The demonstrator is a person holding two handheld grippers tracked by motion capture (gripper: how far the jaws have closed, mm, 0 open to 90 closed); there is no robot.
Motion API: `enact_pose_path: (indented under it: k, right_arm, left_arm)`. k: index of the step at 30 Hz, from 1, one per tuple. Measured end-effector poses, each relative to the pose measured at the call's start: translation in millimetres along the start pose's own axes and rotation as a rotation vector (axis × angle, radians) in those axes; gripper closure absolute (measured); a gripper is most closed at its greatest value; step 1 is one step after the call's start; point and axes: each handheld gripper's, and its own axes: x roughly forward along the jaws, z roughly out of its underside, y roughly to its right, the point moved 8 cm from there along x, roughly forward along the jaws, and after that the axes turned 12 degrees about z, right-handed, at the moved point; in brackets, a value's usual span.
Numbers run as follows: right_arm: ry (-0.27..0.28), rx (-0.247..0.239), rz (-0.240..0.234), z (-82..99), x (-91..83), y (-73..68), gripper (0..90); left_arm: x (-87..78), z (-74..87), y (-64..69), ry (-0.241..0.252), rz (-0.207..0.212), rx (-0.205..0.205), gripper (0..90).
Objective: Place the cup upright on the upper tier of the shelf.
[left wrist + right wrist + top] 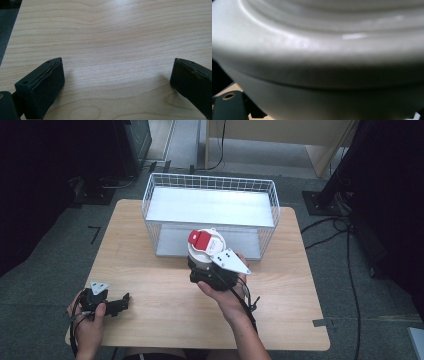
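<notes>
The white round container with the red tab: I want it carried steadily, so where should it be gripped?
Grip the white container across its smooth round side wall below the ribbed rim, coming from the person's side, as the right gripper does; the wire basket blocks the far side.

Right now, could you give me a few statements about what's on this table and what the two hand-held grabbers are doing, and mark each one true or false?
1. The right gripper holds a white container with a red cap. True.
2. The left gripper is clamped on a thing. False: its jaws stand wide apart over bare wood, with nothing between them.
3. A white wire basket stands at the far side of the table. True.
4. The container lies inside the basket. False: it is in front of the basket, at the right gripper.
5. The left gripper is close to the basket. False: it is near the table's near left corner.
</notes>
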Motion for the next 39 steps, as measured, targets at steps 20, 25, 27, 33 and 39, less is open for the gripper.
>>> enact_pose_path:
  k: [20, 25, 27, 33, 39]
  right_arm:
    - [0.077, 0.015, 0.047, -72.2, 25.0, 18.5, 11.6]
    - [0.090, 0.019, 0.069, -89.0, 39.1, 24.7, 11.6]
    - [0.095, 0.016, 0.075, -93.1, 44.3, 26.5, 11.6]
    - [0.094, 0.045, 0.075, -100.0, 60.4, 30.6, 11.6]
    - [0.082, 0.055, 0.116, -103.1, 78.9, 38.9, 11.6]
  left_arm:
    - [0.1, 0.0, 0.1, 0.001, 0.000, -0.001, 0.0]
    - [0.1, 0.0, 0.1, 0.001, 0.000, -0.001, 0.0]
    - [0.0, 0.0, 0.1, 0.000, 0.000, -0.001, 0.0]
    - [0.0, 0.0, 0.0, -0.001, 0.000, 0.000, 0.0]
    - [0.1, -0.1, 0.0, 0.001, 0.000, 0.000, 0.0]
